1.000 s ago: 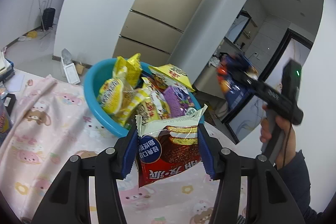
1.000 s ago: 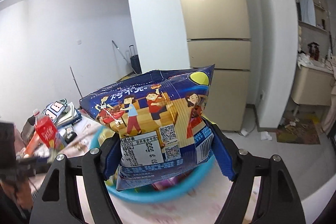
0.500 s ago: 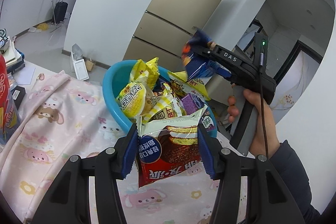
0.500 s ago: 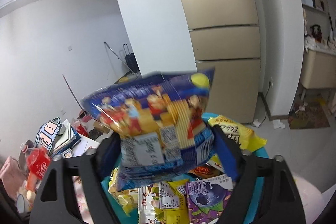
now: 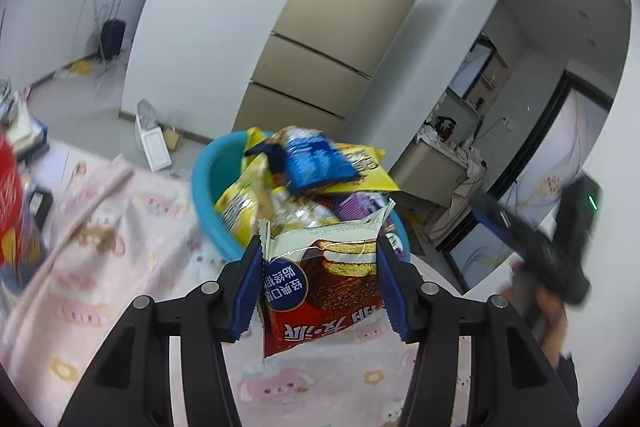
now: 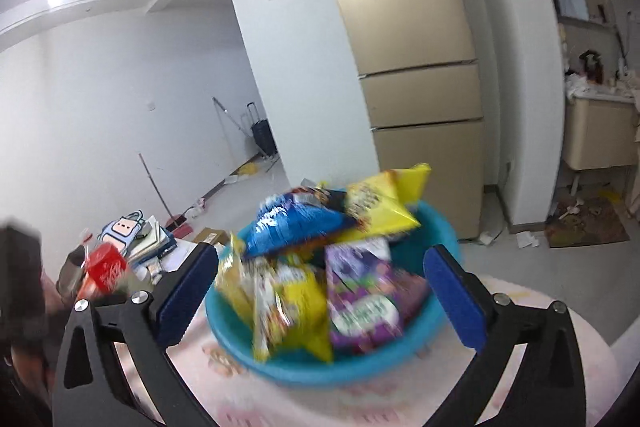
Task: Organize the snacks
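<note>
The left gripper (image 5: 318,285) is squeezing the red cake packet (image 5: 322,291) by its sides, just in front of the blue bowl (image 5: 208,175). The packet is looking light, soft and crinkly, so holding its sides seems best. The right gripper (image 6: 320,301) is opening wide with nothing between its jaws, and the blue chip bag (image 6: 296,223) is lying on top of the bowl.

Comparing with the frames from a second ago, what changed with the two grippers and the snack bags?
The right gripper let go of the blue snack bag: its jaws are opening with nothing between them, and the bag now lies atop the pile in the blue basin. The left gripper stayed clamped on the red pie packet, barely moving.
</note>
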`<action>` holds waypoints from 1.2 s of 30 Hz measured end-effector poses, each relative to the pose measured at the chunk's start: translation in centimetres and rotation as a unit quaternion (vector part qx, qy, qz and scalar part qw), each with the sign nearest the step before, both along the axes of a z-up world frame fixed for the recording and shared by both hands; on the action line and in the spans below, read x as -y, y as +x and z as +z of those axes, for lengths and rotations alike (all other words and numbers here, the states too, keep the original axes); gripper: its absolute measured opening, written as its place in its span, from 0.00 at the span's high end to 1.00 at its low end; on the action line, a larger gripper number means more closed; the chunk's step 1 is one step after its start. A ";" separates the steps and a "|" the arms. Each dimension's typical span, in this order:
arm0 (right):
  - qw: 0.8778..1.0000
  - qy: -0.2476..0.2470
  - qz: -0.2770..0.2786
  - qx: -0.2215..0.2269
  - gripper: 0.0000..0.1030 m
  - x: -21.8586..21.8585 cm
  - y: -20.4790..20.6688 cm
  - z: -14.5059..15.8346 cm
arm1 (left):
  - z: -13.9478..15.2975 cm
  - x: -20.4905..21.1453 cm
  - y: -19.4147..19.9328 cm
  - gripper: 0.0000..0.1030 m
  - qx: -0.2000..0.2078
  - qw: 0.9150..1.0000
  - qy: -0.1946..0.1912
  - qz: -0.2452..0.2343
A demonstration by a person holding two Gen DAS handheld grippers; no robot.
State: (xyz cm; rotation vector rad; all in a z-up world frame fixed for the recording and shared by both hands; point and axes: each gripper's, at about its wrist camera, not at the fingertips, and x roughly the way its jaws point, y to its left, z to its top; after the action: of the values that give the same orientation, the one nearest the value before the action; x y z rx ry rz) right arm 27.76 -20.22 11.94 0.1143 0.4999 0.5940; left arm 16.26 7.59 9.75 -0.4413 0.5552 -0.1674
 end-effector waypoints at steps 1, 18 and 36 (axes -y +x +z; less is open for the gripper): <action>1.000 -0.001 -0.007 0.005 0.00 1.2 -1.1 0.0 | 0.9 0.8 0.7 0.46 0.007 1.000 0.014 -0.006; 0.997 0.001 -0.065 0.035 0.00 10.8 -12.7 -1.6 | 7.0 7.2 8.8 0.00 0.059 0.987 0.146 0.013; 0.992 -0.026 -0.048 0.110 0.00 4.7 -19.5 -1.3 | 1.4 6.2 -14.4 0.00 0.146 0.963 0.223 0.046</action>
State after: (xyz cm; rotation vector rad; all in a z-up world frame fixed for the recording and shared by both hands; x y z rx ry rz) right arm 8.21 -24.93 10.65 0.0218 0.2933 0.4915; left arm 1.82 1.43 11.14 0.0006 0.2682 -0.0137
